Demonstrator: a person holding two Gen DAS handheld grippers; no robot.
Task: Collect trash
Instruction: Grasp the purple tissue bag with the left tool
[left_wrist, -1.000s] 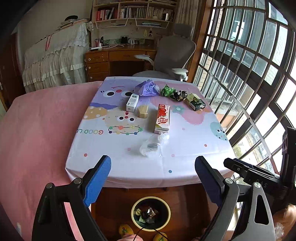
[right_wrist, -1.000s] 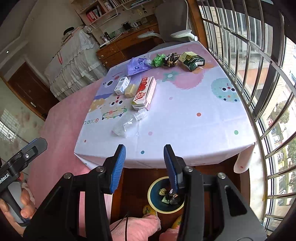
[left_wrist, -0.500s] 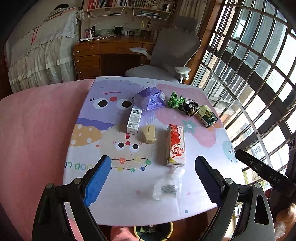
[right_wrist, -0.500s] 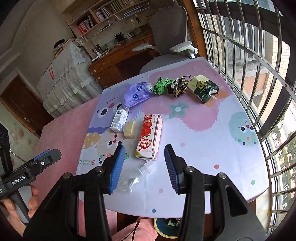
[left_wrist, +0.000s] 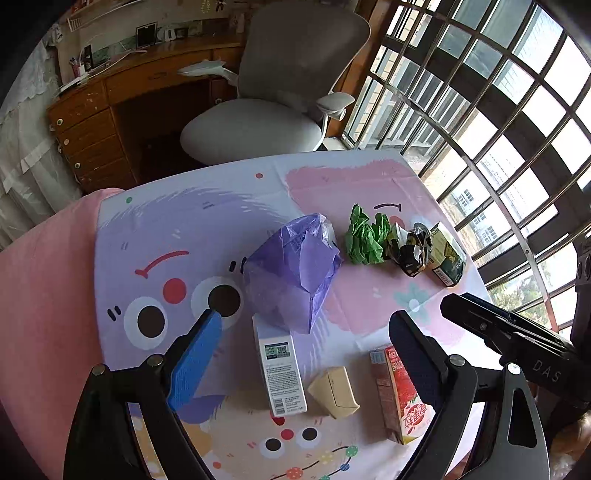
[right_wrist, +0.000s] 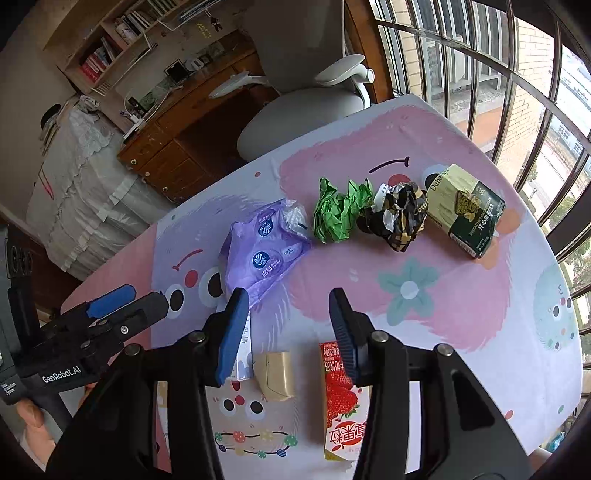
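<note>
Moved forward over the tabletop (left_wrist: 177, 225) with both grippers since a second ago; bin beneath now out of view. Trash spread ahead: purple bag (left_wrist: 295, 269) dead ahead of left gripper (left_wrist: 306, 332), jaws wide open and empty; red carton (right_wrist: 341, 402) under right gripper (right_wrist: 288, 325), jaws half open and empty, long axis running away from them. Farther right: green snack box (right_wrist: 465, 210) marked "Dubai", green wrapper (right_wrist: 338, 212), black wrapper (right_wrist: 397, 218). Nearer: white box (left_wrist: 282, 369), tan box (left_wrist: 334, 391). "GenRobot.AI" on left gripper's handle.
</note>
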